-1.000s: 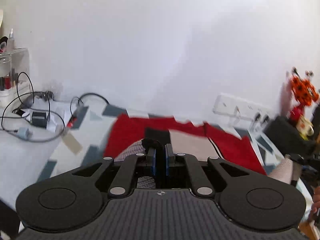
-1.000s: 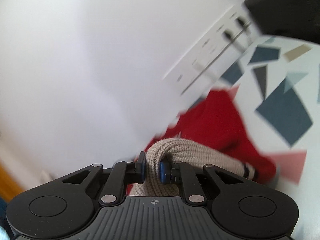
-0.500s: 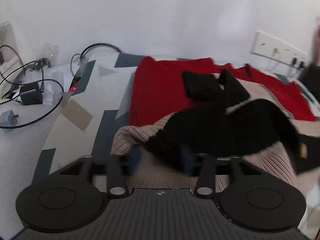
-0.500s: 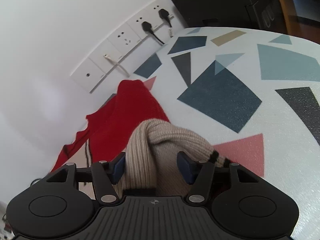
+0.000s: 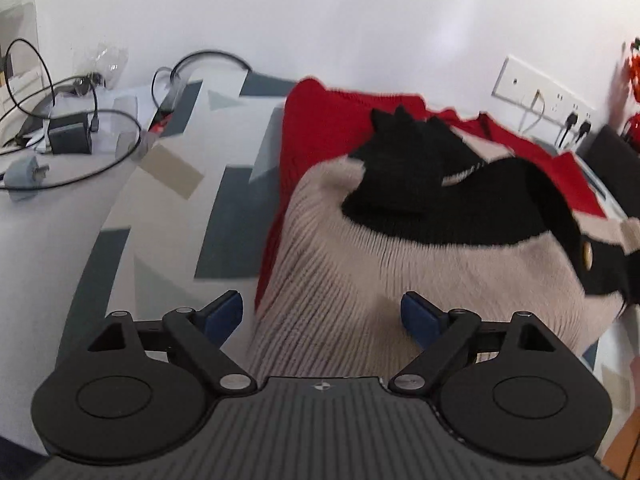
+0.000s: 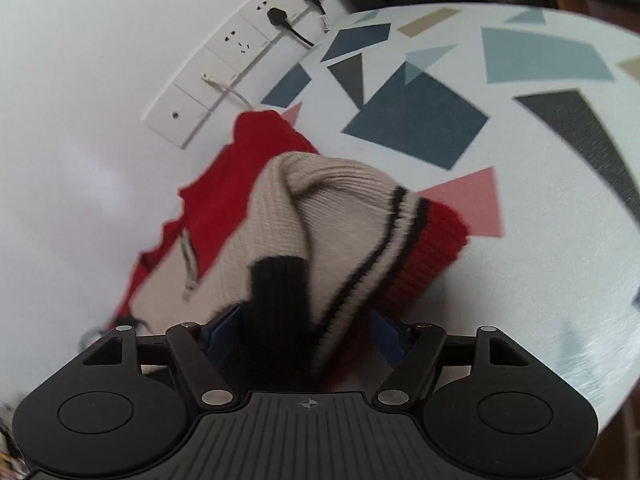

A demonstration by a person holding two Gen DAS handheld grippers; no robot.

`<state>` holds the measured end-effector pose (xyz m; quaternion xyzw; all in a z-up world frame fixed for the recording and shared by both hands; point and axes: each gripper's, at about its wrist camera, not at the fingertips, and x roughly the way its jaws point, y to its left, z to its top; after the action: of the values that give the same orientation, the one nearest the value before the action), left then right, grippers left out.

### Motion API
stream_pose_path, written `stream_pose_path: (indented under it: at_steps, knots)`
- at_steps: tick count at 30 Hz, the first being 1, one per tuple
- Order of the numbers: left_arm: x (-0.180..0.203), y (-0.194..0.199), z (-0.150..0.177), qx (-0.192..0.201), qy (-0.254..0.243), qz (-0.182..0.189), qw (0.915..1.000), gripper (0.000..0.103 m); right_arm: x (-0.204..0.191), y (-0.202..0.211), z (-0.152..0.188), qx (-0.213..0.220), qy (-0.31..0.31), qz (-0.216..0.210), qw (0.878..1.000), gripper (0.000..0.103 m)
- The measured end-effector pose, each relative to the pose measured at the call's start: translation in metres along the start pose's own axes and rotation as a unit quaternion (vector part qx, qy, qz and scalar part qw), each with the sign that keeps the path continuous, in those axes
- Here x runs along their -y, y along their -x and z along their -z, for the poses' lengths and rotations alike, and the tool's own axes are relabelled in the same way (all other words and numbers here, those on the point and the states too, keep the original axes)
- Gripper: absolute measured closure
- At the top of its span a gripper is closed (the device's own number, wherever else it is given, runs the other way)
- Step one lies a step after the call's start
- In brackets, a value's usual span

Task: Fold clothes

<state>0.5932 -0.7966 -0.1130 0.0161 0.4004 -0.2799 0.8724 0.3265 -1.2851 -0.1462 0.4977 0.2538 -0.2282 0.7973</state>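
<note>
Blue pads on your left gripper [image 5: 322, 314] stand wide apart and are opening further; the beige ribbed knit of the sweater [image 5: 400, 264] lies between them, but neither pad presses on it. Your right gripper [image 6: 304, 330] has its jaws partly spread and opening too, with the sweater's sleeve end [image 6: 280, 280] bunched between them; the left pad sits close against the black cuff, though you cannot tell if it touches.

Seen from your left wrist, the sweater lies in a soft heap on the patterned table [image 5: 168, 208], near the white wall. Its body is beige rib knit, with a black fuzzy part folded over the top and red knit spread flat beneath and behind. From your right wrist, the folded sleeve shows beige rib, two thin black stripes, then a red ribbed band.

The table's surface is smooth and pale, printed with grey, blue, tan and pink angular shapes. Black cables [image 5: 80, 136] loop at the far left, and a white socket strip [image 6: 236, 56] runs along the wall.
</note>
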Motion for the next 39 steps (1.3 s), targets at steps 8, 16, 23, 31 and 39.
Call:
stream_pose_path:
  at_steps: [8,16,23,31,39]
  knots:
    - [0.003,-0.014,-0.021,0.022,-0.039,0.023,0.9987,0.015,-0.037,0.007,0.011,-0.037,0.043,0.017,0.998,0.058]
    - [0.024,-0.031,-0.056,0.039,-0.113,0.074,0.9901,0.015,-0.04,0.001,0.017,-0.021,-0.003,0.01,1.0,0.061]
    - [0.045,-0.084,-0.075,-0.026,-0.127,0.069,0.9892,0.044,-0.037,-0.019,0.002,-0.035,-0.034,-0.036,0.998,0.06]
    - [0.057,-0.05,-0.109,0.022,-0.096,0.028,0.9947,0.094,-0.052,-0.047,-0.034,-0.038,0.003,-0.105,0.994,0.095]
    - [0.085,-0.024,-0.176,0.106,-0.119,0.033,0.9867,0.094,-0.082,-0.045,-0.104,0.04,0.0,-0.189,0.981,0.095]
